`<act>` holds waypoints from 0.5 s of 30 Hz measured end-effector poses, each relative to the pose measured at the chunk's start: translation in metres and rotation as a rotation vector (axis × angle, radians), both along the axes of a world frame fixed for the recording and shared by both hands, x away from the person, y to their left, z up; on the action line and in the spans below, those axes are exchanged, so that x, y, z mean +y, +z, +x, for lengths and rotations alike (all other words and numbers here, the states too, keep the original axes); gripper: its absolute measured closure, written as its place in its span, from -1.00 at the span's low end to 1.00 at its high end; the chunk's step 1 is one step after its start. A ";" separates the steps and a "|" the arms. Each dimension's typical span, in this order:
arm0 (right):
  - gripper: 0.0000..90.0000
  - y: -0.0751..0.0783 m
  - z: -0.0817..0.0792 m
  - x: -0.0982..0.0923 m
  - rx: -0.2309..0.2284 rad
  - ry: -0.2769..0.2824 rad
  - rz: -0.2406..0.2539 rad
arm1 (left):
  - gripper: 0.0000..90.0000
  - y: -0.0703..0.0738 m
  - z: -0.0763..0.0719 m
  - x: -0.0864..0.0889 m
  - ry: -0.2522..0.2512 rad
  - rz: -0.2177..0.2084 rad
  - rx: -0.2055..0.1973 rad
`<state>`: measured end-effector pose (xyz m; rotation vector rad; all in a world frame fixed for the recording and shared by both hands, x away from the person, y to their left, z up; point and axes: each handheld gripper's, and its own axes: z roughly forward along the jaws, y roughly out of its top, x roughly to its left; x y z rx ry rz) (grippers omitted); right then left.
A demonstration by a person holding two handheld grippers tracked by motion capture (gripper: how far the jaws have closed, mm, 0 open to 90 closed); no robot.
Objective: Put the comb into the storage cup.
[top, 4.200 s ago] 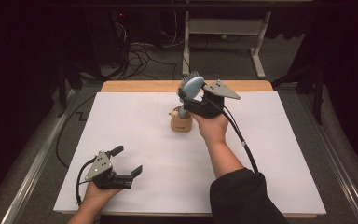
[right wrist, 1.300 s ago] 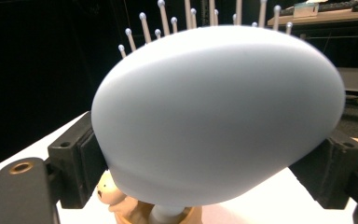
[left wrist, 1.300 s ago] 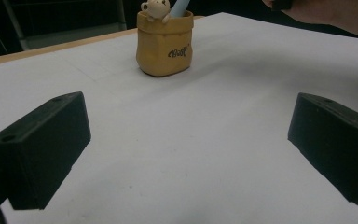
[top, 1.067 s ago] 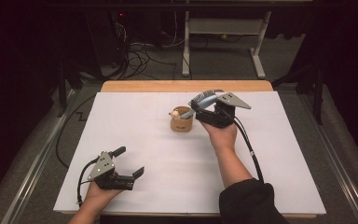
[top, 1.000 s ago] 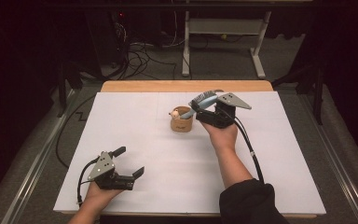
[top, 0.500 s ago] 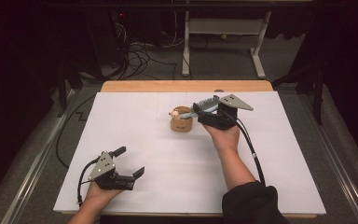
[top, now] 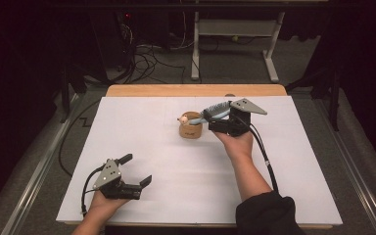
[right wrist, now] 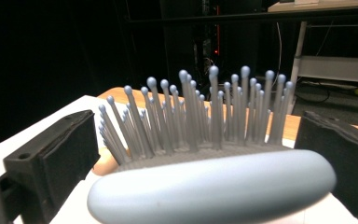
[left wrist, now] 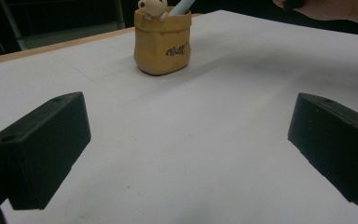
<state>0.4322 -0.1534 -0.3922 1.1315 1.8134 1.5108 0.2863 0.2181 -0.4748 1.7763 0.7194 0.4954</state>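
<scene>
High view: tan pot stands on the white table, nearer the far edge than the near one, about mid-width. A pale blue hairbrush leans out of it, handle down in the pot, bristled head up and to the right. Right gripper sits at the brush head, just right of the pot. Left gripper rests near the near left corner, well apart from the pot, its fingers spread with nothing between them.

Left gripper view: both black fingers stand wide over bare table. Pot ahead, a small figure on its rim, the blue handle rising from it.

Right gripper view: brush head lies between the fingers, bristles up. The fingers have just been opening; there is a gap on each side of the head, so no grip.
</scene>
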 end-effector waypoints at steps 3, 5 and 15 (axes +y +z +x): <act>-0.99 0.001 -0.001 -0.001 0.000 0.001 -0.011 | -1.00 0.000 0.000 0.000 -0.001 -0.004 0.002; -0.99 0.003 -0.003 -0.002 0.001 0.002 -0.010 | -1.00 0.000 0.000 0.000 -0.001 -0.011 0.001; -1.00 0.007 -0.016 -0.006 -0.010 0.009 -0.025 | -1.00 0.001 0.001 0.001 0.003 -0.016 0.003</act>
